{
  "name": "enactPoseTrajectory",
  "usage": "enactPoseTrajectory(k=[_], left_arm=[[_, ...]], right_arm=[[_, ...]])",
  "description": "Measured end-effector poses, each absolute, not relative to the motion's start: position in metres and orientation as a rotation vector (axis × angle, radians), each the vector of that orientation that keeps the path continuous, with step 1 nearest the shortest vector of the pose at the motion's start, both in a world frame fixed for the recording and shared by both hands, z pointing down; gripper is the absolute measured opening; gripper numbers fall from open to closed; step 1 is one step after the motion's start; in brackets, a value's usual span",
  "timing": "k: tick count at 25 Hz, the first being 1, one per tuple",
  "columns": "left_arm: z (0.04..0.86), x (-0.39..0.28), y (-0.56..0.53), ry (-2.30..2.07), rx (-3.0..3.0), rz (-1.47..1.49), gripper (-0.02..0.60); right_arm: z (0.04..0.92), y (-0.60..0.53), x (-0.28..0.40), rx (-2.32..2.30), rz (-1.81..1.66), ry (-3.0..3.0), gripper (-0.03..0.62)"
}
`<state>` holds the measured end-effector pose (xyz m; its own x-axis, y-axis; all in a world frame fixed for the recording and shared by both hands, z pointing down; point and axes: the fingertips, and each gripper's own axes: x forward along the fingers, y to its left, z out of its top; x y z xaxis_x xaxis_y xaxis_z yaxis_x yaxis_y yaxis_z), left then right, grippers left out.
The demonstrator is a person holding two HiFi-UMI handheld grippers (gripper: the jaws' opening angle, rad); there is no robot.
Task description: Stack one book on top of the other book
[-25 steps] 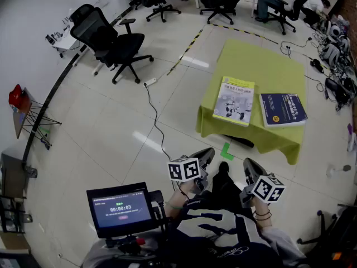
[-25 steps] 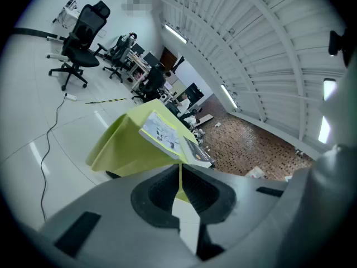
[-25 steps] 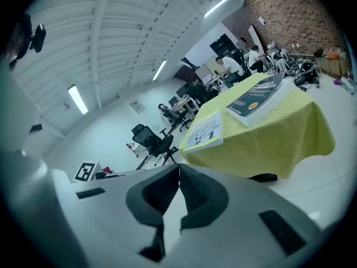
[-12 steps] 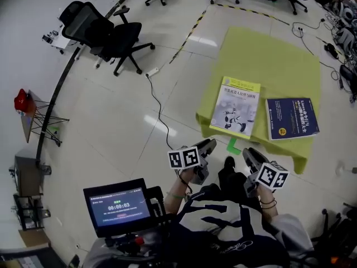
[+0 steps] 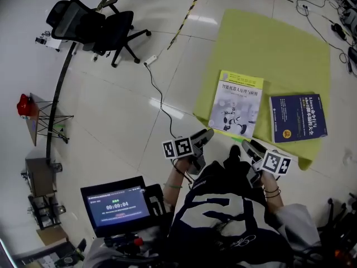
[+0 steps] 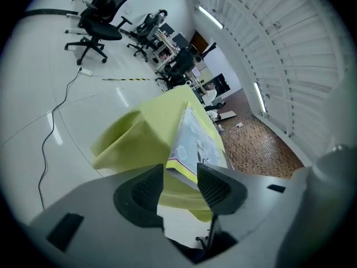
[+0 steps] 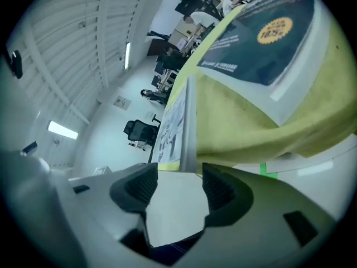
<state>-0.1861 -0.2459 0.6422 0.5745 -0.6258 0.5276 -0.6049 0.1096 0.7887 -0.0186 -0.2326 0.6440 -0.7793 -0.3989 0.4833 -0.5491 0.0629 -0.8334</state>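
Yellow-green cloth covered the low table point(image 5: 279, 49), and both books lay flat on it, side by side and apart, neither one on the other. The white book point(image 5: 236, 104) sat at the table's near left corner, its lower edge running out over the cloth's hem. The dark blue book point(image 5: 297, 118) lay toward the table's near right side, wholly on the cloth.

The left gripper point(image 5: 202, 138) was held just off the table's near edge, aimed at the white book's near corner. Its jaws were opening, already wide, with nothing pressed between the pads; in the left gripper view that book corner showed beyond the tips, not within them. The right gripper point(image 5: 251, 148) was also just off the near edge, close to the table's front middle, its jaws likewise opening and empty. In the right gripper view the white book's edge stood ahead and the blue book further along the cloth.

By the look of it, the stacking had not begun. No book was grasped or lifted. Gripping one book, carrying it across the table and laying it on the other all remained to be done.
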Motion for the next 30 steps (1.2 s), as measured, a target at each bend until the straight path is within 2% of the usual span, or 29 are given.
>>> enactPoseTrajectory(k=[5,10,11,13,19,26,30], left_arm=[[0.649,-0.191,-0.267,-1.011,1.514,-0.078,0.179],[0.657,-0.172,-0.279,-0.898,1.558,0.011,0.178],[0.657,-0.170,-0.281,-0.883,1.561,0.034,0.178],[0.656,-0.171,-0.284,-0.864,1.550,0.063,0.179],[0.654,-0.168,-0.284,-0.865,1.529,0.066,0.174],[0.643,-0.167,-0.281,-0.868,1.662,0.102,0.123],[0.613,-0.171,-0.284,-0.868,1.768,0.071,0.110]], right_arm=[[0.651,-0.251,-0.025,1.015,1.957,-2.155,0.241],[0.659,-0.253,-0.025,1.093,2.052,-2.095,0.235],[0.658,-0.253,-0.026,1.115,2.068,-2.081,0.222],[0.654,-0.254,-0.029,1.158,2.090,-2.053,0.150],[0.638,-0.254,-0.027,1.233,2.051,-2.084,0.081],[0.618,-0.253,-0.034,1.249,1.867,-2.228,0.074],[0.603,-0.249,-0.039,1.257,1.891,-2.255,0.074]])
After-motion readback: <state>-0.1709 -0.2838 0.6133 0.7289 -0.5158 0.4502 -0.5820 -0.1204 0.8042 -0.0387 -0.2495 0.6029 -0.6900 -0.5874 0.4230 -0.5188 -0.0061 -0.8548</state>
